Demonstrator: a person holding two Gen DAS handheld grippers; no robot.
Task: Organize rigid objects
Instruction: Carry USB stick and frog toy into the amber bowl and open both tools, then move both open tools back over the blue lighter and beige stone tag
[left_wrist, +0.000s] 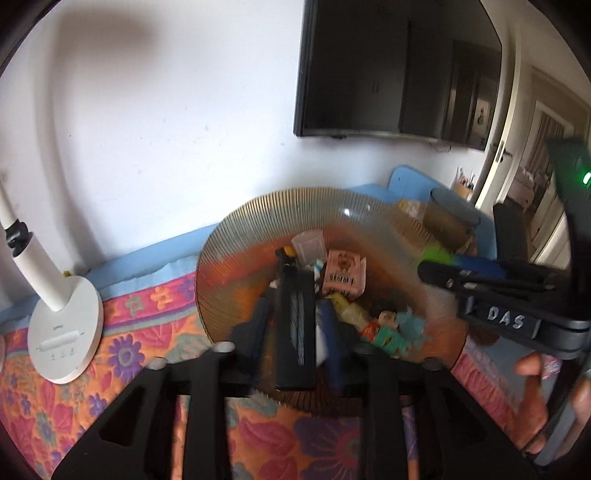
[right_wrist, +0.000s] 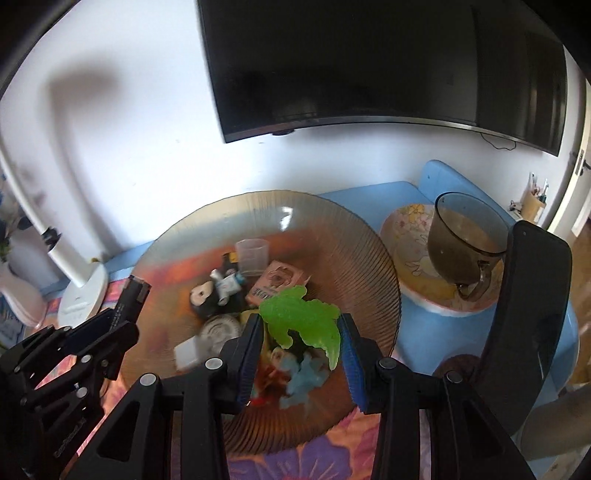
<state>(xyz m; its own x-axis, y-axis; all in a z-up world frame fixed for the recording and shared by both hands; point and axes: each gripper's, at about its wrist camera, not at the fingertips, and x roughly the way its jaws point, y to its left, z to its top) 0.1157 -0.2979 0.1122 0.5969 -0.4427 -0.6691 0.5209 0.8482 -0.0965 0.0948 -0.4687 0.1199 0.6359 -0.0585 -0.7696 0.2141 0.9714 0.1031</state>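
Sitting in the middle of both views, one ribbed amber glass plate (right_wrist: 332, 236) rests on the flower-patterned worktop (left_wrist: 122, 354) and carries a heap of small items: one clear plastic cup (right_wrist: 252, 255), one pink printed box (right_wrist: 275, 282), one white block (right_wrist: 189, 352), one pale blue figure (right_wrist: 306, 376) and several smaller pieces too blurred to count. The right hand-held gripper (right_wrist: 301, 354) has its blue-padded jaws set against the two sides of one green toy animal (right_wrist: 303, 317), above the plate's near half. The left hand-held gripper (left_wrist: 295, 343) carries one black rectangular object (left_wrist: 295, 325) between its fingers; blur hides whether they press on it, so I cannot tell its state. At right stand one dark glass mug (right_wrist: 461, 243) on one patterned saucer (right_wrist: 410, 240); one white lamp base (left_wrist: 64, 332) stands at left, one dark screen (right_wrist: 369, 66) hangs above.
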